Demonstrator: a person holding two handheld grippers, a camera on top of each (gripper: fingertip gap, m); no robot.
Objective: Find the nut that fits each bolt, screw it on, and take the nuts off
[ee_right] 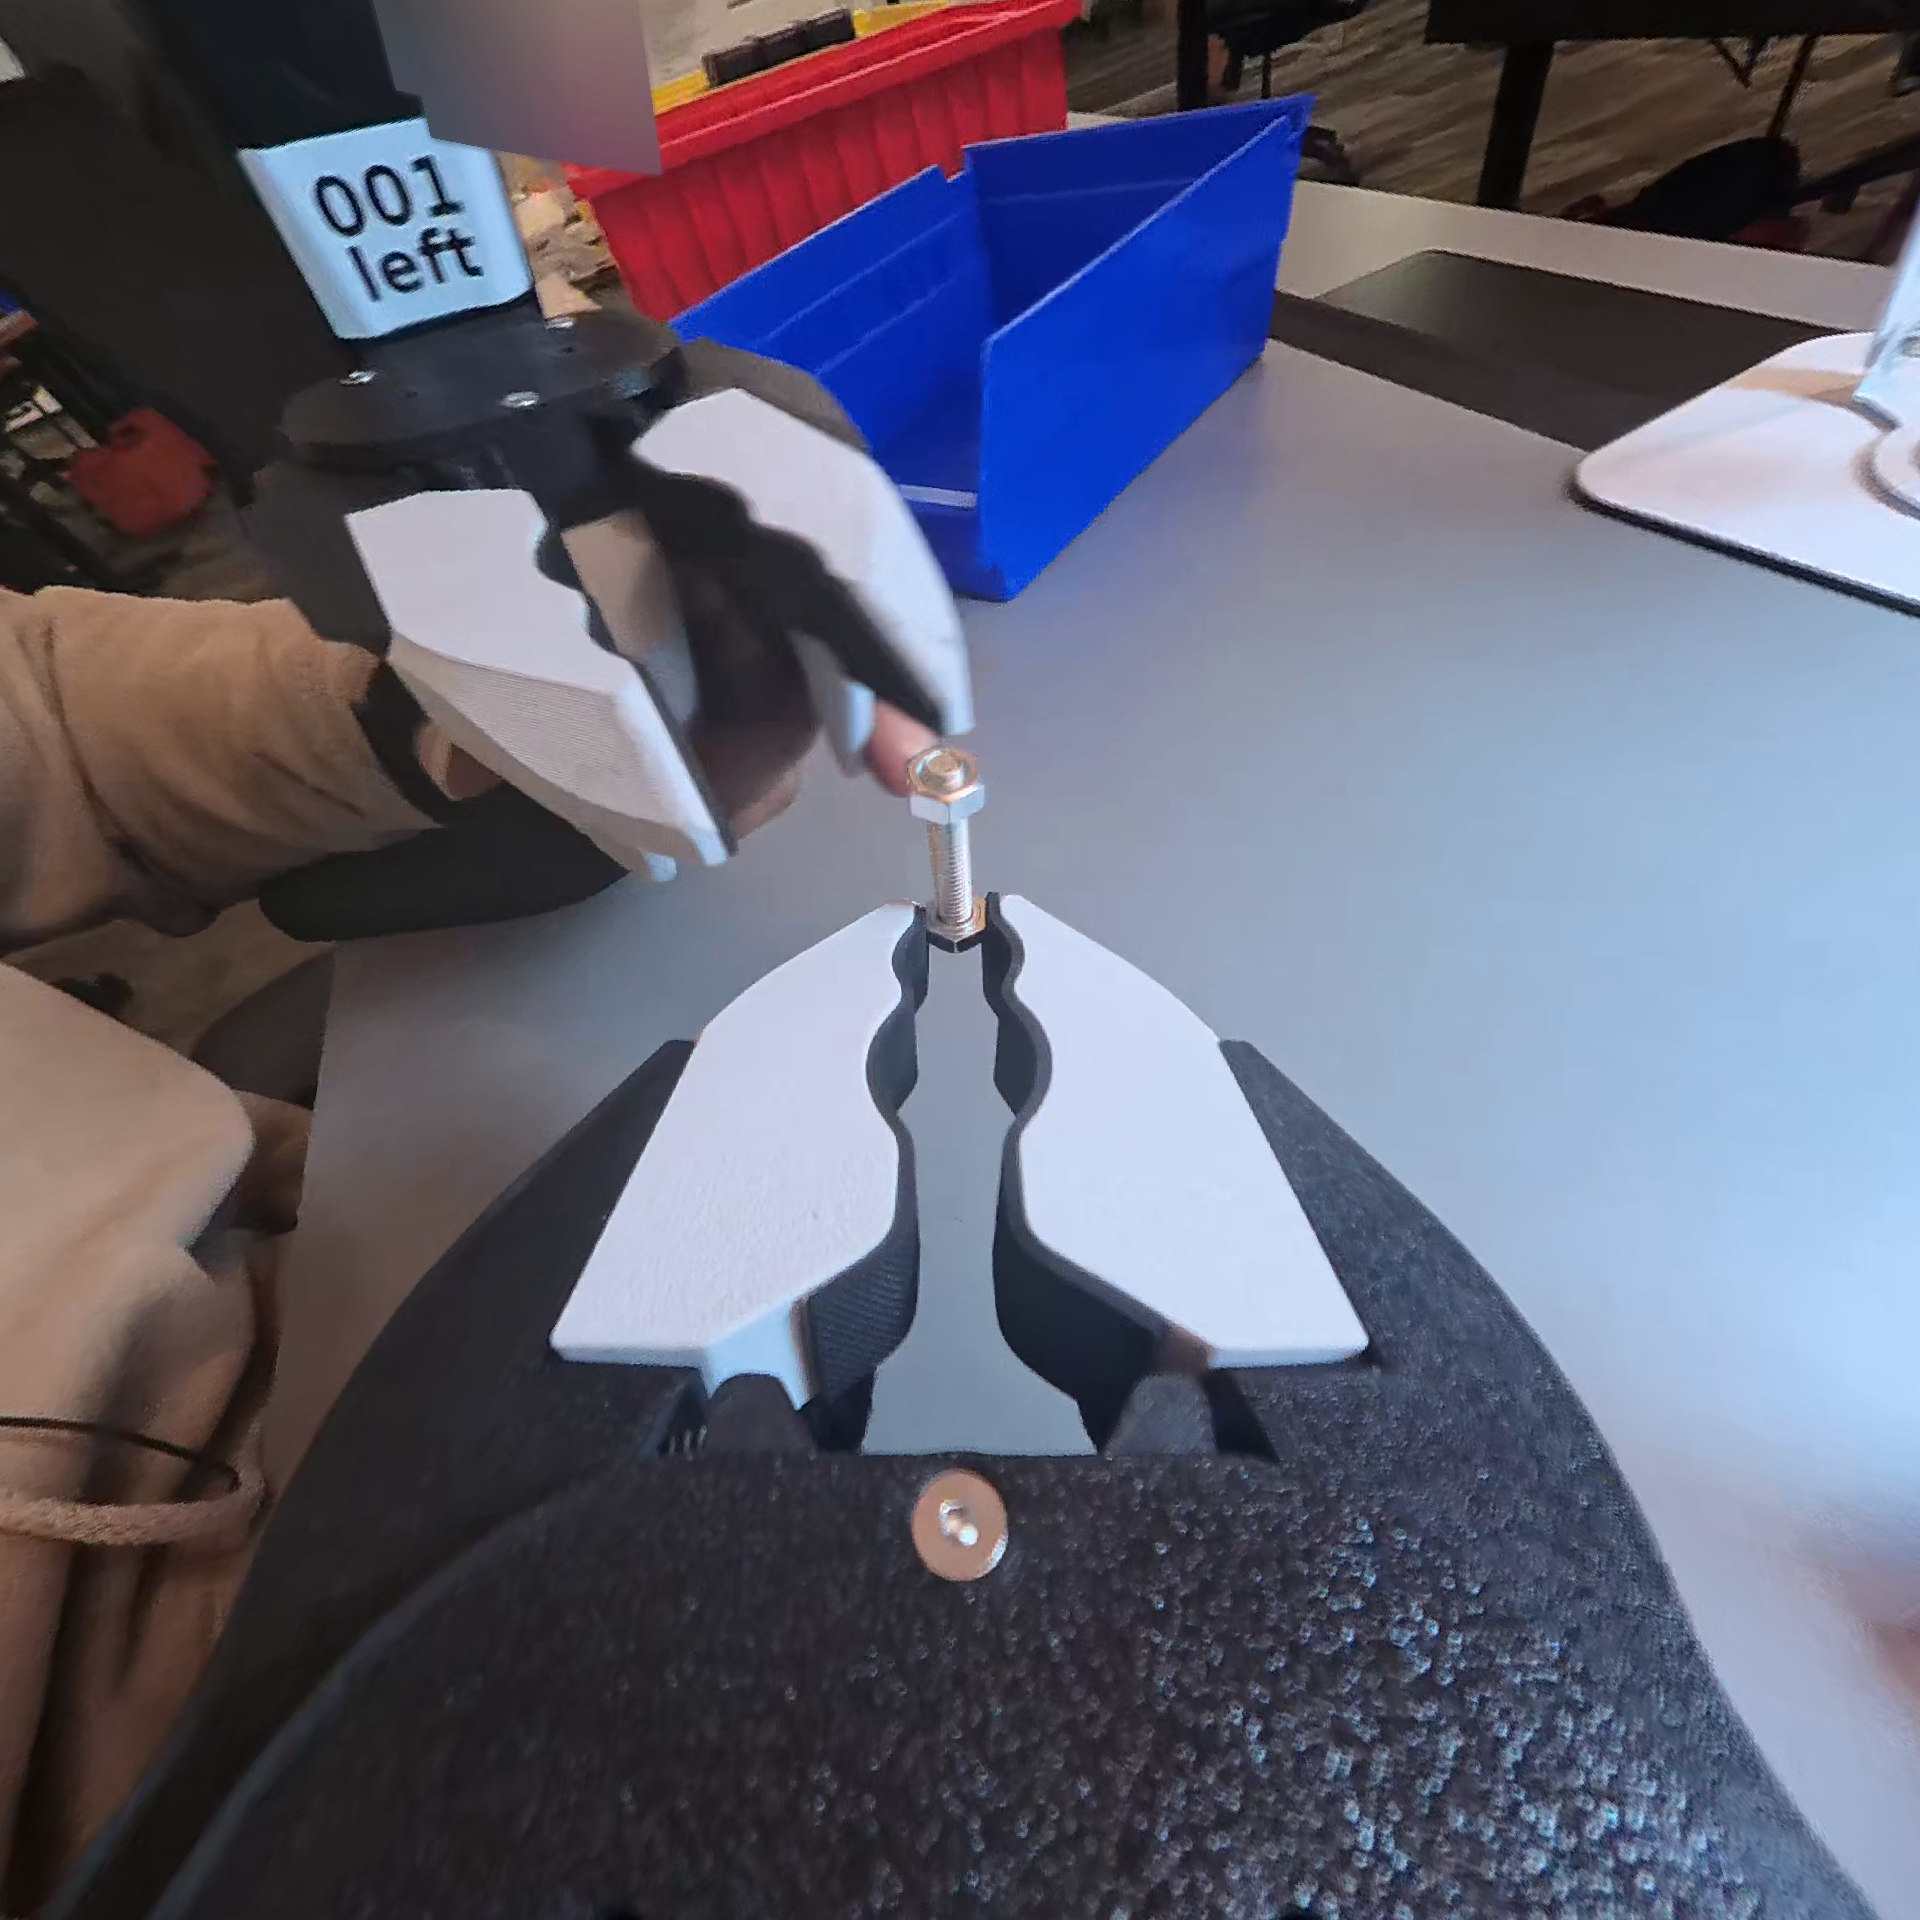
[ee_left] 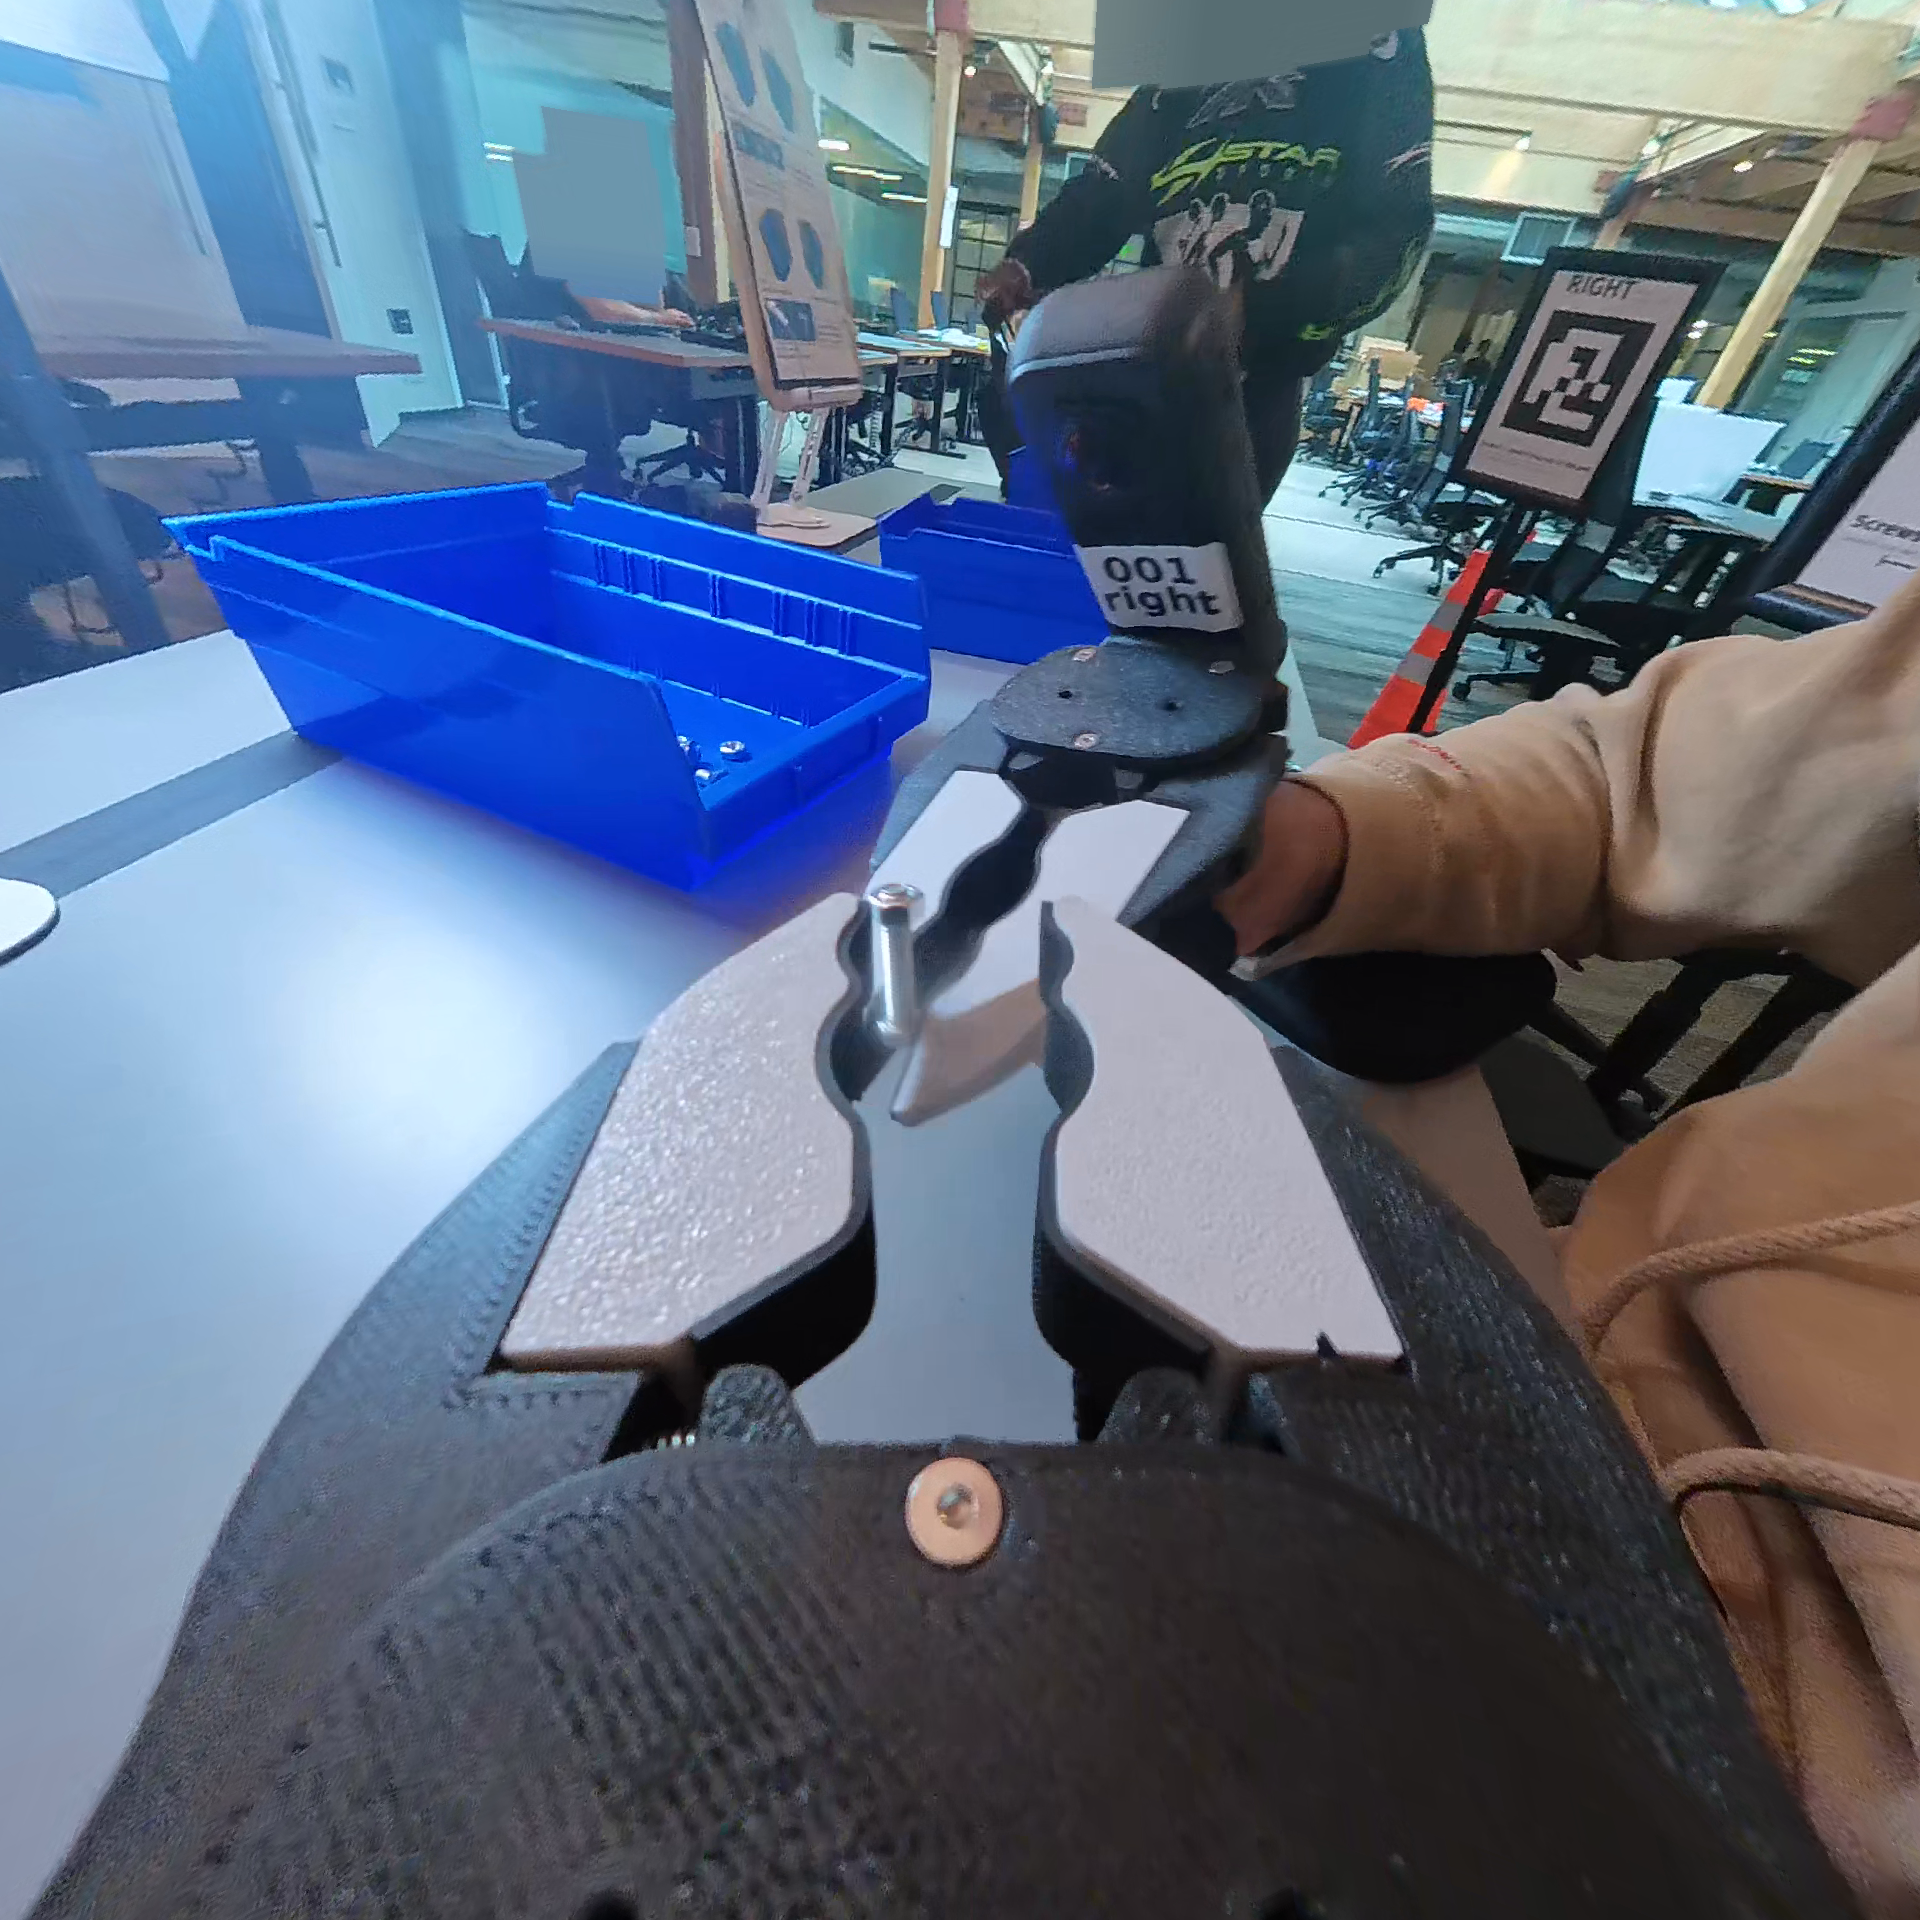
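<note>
Right gripper (ee_right: 958, 914): we see its jaws nearly closed, pinching the lower end of the bolt at the very tips.
Bolt (ee_right: 952, 847): it stands upright out of the right jaws, threaded shank up, above the desk and near its front edge.
Nut (ee_right: 944, 787): we see a hex nut sitting at the top end of the bolt; a second hex piece sits right above it, and we cannot tell whether that is another nut or the bolt's head.
Left gripper (ee_left: 951, 971): its jaws are parted with a clear gap and hold nothing. In the right wrist view we see it tilted, one fingertip close beside the nut; contact we cannot tell.
Bolt from the left view (ee_left: 894, 961): it shows as a shiny shaft against the inner edge of the left finger, with the right gripper (ee_left: 1023, 883) behind it.
Hands: a hand (ee_left: 1283, 868) in a tan sleeve grips the right gripper's handle.
Bin (ee_left: 561, 665): a blue bin lies on the desk toward its far edge, with a few small silver fasteners (ee_left: 712, 756) in its near corner.
Second bin (ee_left: 982, 582): another blue bin sits behind the right gripper, further back.
Desk (ee_right: 1455, 935): a pale grey top; a white stand base (ee_right: 1766, 499) rests near its right edge.
Background: a person in a dark printed top stands beyond the desk.
</note>
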